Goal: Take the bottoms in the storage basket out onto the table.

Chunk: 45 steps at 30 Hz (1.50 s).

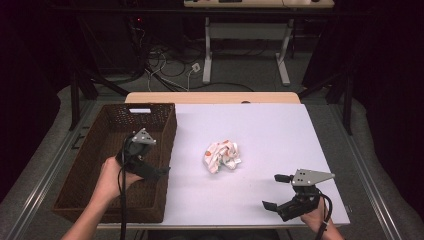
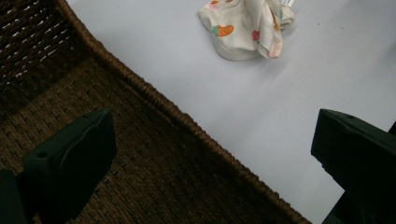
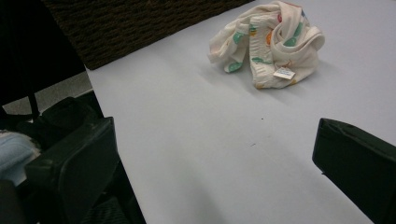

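A crumpled white cloth (image 1: 222, 156) with coloured prints lies mid-table; it is also in the left gripper view (image 2: 247, 28) and the right gripper view (image 3: 268, 42), where a small tag shows. A brown wicker basket (image 1: 100, 165) stands at the left. My left gripper (image 1: 161, 172) hovers over the basket's right wall, open (image 2: 210, 154), one jaw over the basket's inside and one over the table. My right gripper (image 1: 272, 191) is open near the front right corner, pointing left toward the cloth (image 3: 212, 158), with nothing between its jaws.
The white tabletop (image 1: 260, 125) has bare room around the cloth. The basket's rim (image 2: 177, 114) runs diagonally between the left jaws. The table's front edge (image 3: 107, 121) lies close to the right gripper. A desk frame (image 1: 210, 55) and cables stand on the floor behind.
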Available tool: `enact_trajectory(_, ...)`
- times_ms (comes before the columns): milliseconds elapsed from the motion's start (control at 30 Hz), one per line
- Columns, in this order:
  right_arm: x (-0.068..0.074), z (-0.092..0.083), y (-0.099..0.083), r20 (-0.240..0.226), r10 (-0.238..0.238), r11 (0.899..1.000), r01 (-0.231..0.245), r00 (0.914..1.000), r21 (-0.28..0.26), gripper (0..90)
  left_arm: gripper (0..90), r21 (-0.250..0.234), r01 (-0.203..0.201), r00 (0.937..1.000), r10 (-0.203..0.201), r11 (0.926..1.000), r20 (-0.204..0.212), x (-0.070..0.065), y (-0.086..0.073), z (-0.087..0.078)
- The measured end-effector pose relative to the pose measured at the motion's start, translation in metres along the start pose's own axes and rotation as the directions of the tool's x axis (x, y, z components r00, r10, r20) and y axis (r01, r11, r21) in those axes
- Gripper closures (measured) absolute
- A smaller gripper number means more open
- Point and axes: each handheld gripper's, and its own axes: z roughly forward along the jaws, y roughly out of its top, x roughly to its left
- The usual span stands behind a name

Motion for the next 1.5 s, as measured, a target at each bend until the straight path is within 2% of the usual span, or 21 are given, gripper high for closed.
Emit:
enact_trajectory(200,0.0,0.0,0.0,-0.004,0.0,1.0,0.0,1.0,-0.004,0.0,0.0,-0.001,0.025,0.9996,-0.025,0.9997,-0.012,0.001,-0.012,-0.004)
enact_trajectory(800,0.0,0.001,0.0,-0.003,0.001,1.0,-0.001,1.0,0.0,0.0,0.0,-0.033,0.052,0.9983,-0.053,0.9981,-0.023,0.001,-0.036,-0.015)
enact_trajectory(1167,0.001,0.001,0.0,0.002,0.001,1.0,-0.001,1.0,0.006,0.0,0.0,-0.047,0.054,0.9966,-0.056,0.9975,-0.06,-0.007,-0.057,-0.034)
enact_trajectory(1500,0.001,0.002,0.0,0.01,-0.001,1.0,0.001,1.0,0.014,0.0,0.0,-0.093,0.068,0.9937,-0.076,0.9933,-0.083,-0.013,-0.075,-0.04)
